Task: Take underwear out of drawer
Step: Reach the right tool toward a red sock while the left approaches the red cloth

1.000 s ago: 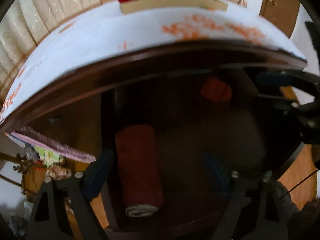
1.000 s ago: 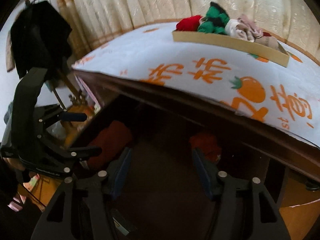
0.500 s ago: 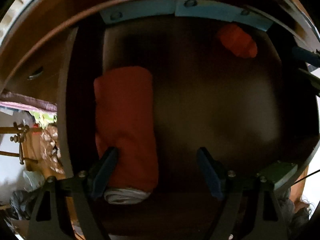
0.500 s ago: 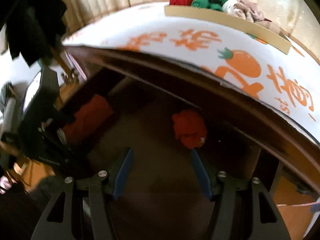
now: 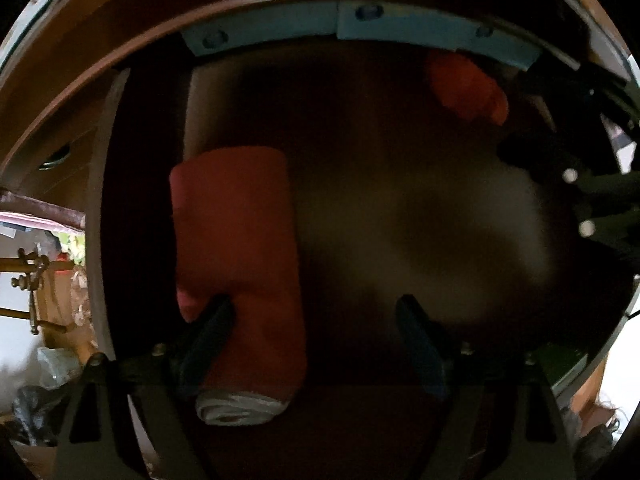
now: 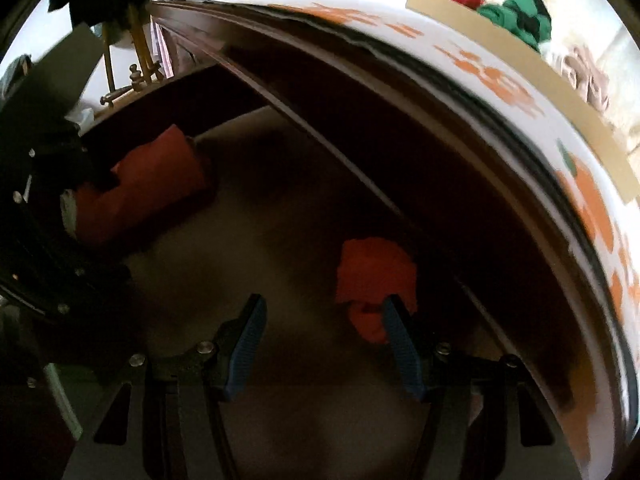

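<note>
Red cloth shows twice inside the dark brown wooden drawer (image 5: 248,80): two pieces of underwear, counted. One is a long dark red roll with a white end (image 5: 236,264), lying at the left side of the drawer floor. The other is a small bright orange-red bundle (image 5: 464,86), far off at the back right corner, near a pale blue strip with three screws (image 5: 360,28).

The left claw (image 5: 316,316) points down into the drawer. Its two blue fingers stand wide apart and have just been opening a bit more. The left finger (image 5: 212,328) lies over the edge of the long roll, so part of the roll sits between the fingers, but they do not pinch it.

The right claw (image 6: 324,312) hangs over the small bundle (image 6: 374,276). Its two fingers are spread, and the right finger (image 6: 400,340) is in front of the bundle's edge. Nothing is squeezed.

Above the drawer is a white cloth with orange prints (image 6: 496,76). On it sits one flat tan cardboard tray (image 6: 576,120) with one red, one green and one pink rolled cloth.
</note>
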A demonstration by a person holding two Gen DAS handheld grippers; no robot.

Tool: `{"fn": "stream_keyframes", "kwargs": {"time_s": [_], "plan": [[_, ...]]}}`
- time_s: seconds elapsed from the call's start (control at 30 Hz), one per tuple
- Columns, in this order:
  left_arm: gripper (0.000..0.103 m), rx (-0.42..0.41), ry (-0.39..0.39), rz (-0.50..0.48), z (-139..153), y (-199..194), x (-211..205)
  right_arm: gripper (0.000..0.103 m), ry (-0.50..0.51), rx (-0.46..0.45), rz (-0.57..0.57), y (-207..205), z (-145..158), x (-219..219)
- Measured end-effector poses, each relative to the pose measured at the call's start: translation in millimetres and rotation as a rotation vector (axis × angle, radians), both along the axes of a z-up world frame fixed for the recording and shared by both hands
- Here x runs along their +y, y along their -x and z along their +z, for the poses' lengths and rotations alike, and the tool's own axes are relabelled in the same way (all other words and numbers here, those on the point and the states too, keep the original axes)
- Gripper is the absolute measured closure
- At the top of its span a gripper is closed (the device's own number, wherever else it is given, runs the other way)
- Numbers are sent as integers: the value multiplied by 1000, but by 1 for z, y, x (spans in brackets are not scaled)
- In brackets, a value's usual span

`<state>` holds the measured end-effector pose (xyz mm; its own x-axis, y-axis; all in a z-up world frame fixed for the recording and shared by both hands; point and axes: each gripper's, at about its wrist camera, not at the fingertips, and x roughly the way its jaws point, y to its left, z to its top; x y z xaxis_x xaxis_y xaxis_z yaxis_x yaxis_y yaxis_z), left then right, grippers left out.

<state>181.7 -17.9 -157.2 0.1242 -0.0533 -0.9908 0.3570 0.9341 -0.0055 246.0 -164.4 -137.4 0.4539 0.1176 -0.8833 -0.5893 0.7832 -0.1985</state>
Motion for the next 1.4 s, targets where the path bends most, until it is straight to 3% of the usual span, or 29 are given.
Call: {"fn": "stream_keyframes", "kwargs": {"time_s": [0.07,0.1,0.2,0.4,0.57,0.73,0.83,0.93,1.0,1.13,1.3,1.4], "plan": [[23,-22,39,-4,6,2,2,40,43,-31,14,0,-1,5],[36,-16,70,-15,8,2,3,40,72,-47,28,0,-3,8],[48,53,164,-43,9,4,7,41,97,-65,47,-2,-8,15],[46,25,191,-26,31,8,29,44,173,-126,136,-2,-25,34],[46,58,197,34,28,13,43,44,154,-58,140,-7,-38,38],[42,57,188,6,32,7,27,44,76,48,148,-4,-31,33],[42,52,163,-15,27,5,22,44,58,22,186,12,-16,23],[37,52,132,-18,16,-1,20,44,23,6,135,23,-4,-2],[34,51,148,-26,16,-4,15,44,-17,-51,118,26,11,-10],[34,117,247,-35,14,-6,5,44,113,-138,125,29,10,-6],[34,95,233,-51,16,-6,2,46,324,-327,176,33,-8,23],[34,78,242,-44,28,-5,13,60,416,-395,199,33,-22,34]]}}
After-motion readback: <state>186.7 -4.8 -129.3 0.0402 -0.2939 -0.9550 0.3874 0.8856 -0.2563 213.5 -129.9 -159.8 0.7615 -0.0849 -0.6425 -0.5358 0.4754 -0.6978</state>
